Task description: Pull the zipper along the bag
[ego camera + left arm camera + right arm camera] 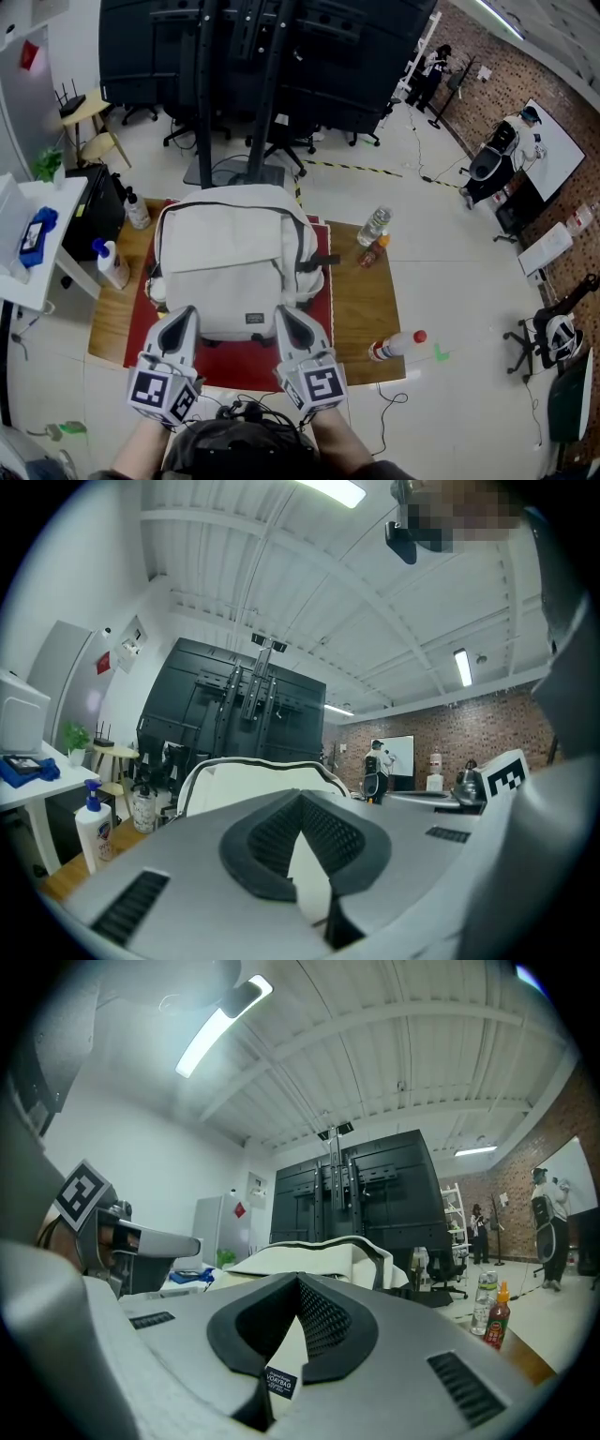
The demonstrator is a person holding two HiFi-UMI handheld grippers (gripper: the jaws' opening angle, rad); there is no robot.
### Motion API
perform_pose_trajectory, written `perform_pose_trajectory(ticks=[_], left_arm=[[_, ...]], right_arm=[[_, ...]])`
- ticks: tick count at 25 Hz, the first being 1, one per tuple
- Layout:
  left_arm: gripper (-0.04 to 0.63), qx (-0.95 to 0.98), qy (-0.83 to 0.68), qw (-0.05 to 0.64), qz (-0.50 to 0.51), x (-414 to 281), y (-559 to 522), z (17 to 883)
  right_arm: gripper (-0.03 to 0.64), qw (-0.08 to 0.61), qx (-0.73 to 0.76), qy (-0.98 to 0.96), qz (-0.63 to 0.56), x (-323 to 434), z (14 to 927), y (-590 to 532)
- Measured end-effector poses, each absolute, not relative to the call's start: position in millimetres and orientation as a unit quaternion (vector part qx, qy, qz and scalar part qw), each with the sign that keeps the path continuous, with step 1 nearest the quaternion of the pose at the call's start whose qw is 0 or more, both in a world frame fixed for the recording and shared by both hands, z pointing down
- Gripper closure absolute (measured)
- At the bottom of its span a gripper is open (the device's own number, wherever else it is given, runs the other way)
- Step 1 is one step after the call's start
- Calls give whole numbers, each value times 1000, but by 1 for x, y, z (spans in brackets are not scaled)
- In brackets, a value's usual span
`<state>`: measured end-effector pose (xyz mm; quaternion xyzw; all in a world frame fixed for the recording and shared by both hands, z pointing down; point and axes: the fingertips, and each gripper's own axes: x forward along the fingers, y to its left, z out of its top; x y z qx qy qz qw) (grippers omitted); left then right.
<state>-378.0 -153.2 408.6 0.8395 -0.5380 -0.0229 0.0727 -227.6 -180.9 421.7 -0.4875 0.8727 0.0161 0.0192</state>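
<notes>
Left gripper (184,316), right gripper (288,315): closed, empty, at bag's (239,258) near edge. Zipper (234,203) arcs along far side, beyond both.

Pale floor (450,281), brick wall (497,66) at right, black rack (328,47) behind the wooden table (361,300) — strip light (223,1024) overhead.

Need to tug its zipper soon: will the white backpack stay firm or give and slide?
Probably soft: the backpack is fabric, and its front flap looks creased and slack. It may drag across the red mat unless braced. Lying flat and wide, it seems unlikely to tip.
</notes>
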Motion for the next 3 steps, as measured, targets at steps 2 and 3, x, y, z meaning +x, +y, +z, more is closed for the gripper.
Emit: perform_pose_trajectory(ticks=[2,3], left_arm=[[565,840,-537,72,-23,-379,-152,407],[565,840,-537,72,-24,-379,-152,407]], right_arm=[[600,16,-489,872,11,-227,423,-180],[600,14,-490,872,9,-226,424,-179]])
